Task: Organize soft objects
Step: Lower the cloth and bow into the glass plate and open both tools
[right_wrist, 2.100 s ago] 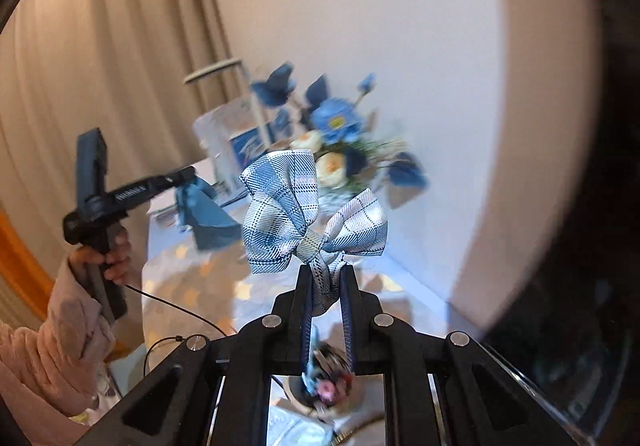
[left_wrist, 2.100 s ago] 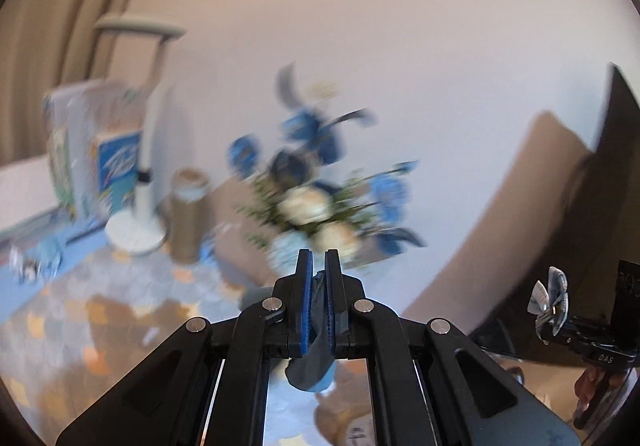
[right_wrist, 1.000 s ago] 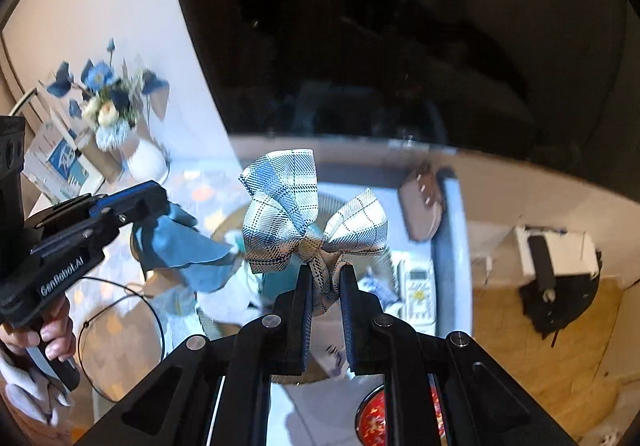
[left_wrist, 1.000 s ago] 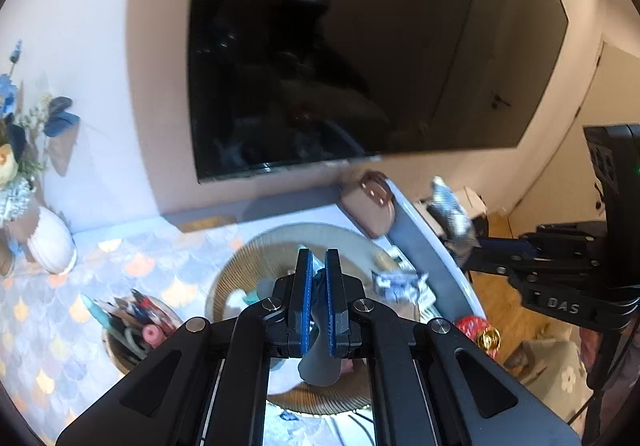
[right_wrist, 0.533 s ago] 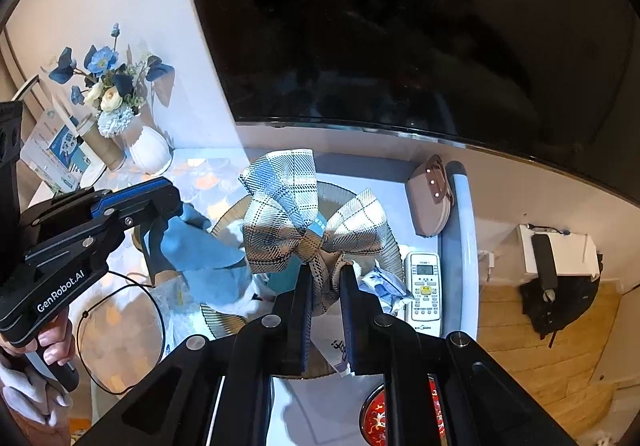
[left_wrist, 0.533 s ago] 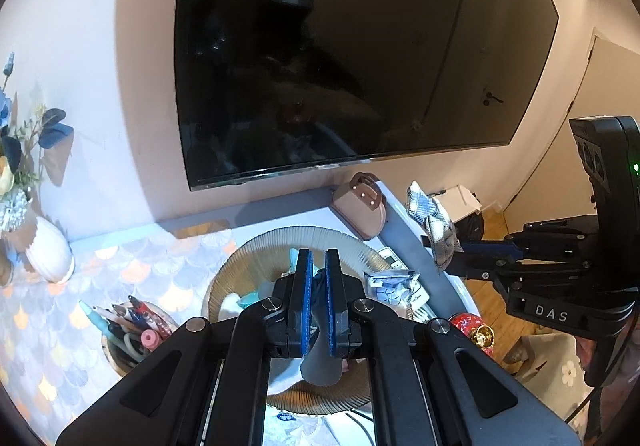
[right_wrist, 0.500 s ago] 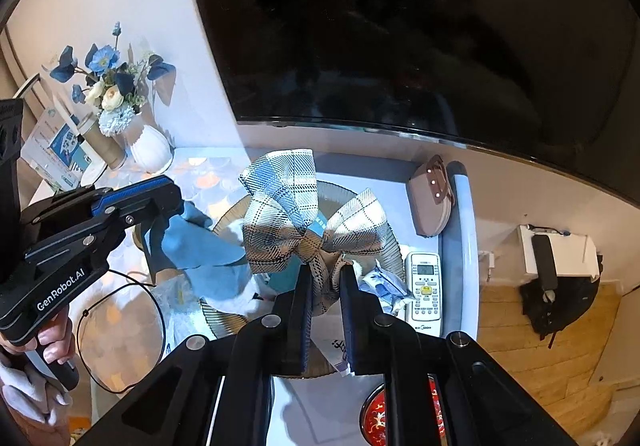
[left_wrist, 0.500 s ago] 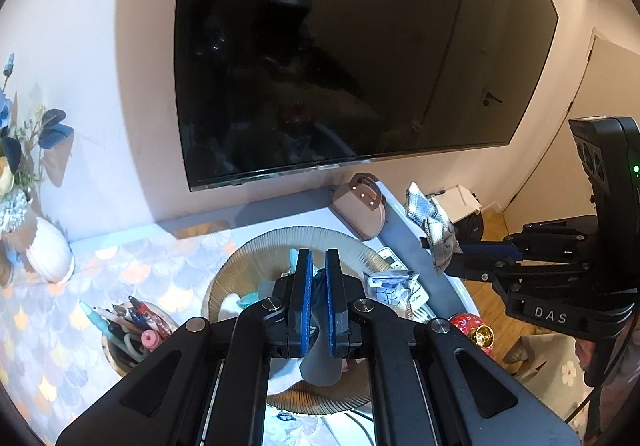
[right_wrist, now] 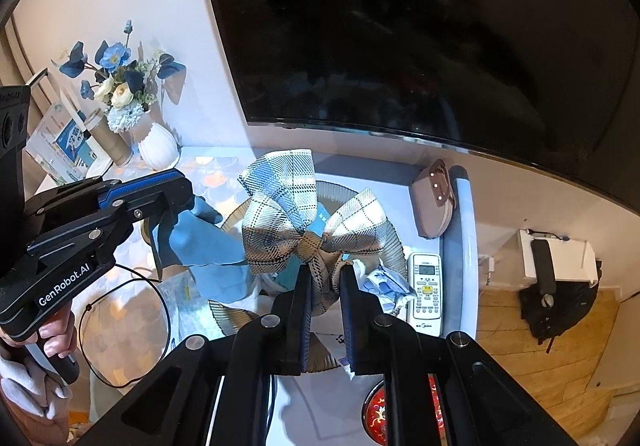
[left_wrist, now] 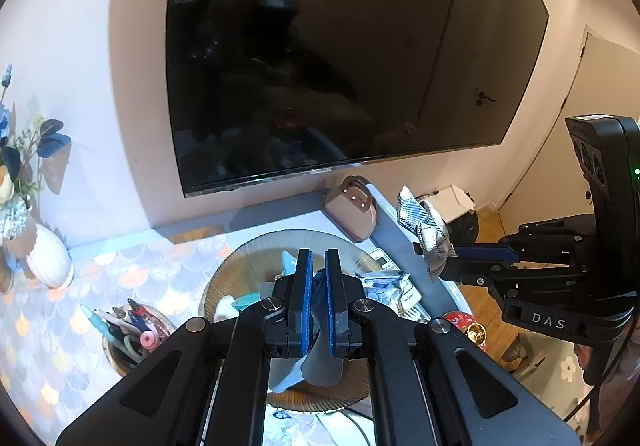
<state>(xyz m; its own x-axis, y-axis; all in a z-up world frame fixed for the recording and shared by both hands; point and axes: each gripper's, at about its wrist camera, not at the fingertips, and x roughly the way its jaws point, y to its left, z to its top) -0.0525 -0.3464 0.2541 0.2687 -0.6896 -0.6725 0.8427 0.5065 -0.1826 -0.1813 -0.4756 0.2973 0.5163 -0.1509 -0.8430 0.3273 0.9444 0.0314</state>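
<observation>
Left wrist view: the left gripper (left_wrist: 318, 266) clenches a soft blue cloth (left_wrist: 316, 362) above a round ribbed tan tray (left_wrist: 240, 258) — the right gripper (left_wrist: 444, 270) holds a plaid fabric bow (left_wrist: 424, 226) just beside the tray's right edge.

Right wrist view: the right gripper (right_wrist: 324, 278) pinches the plaid bow (right_wrist: 308, 217) by its tail over the tray (right_wrist: 394, 246); the blue cloth (right_wrist: 208, 246) hangs from the left gripper (right_wrist: 168, 189), near a white remote control (right_wrist: 426, 286).

Plaid bow (right_wrist: 312, 221) upright, blue cloth (right_wrist: 208, 246) hanging, both above tray
</observation>
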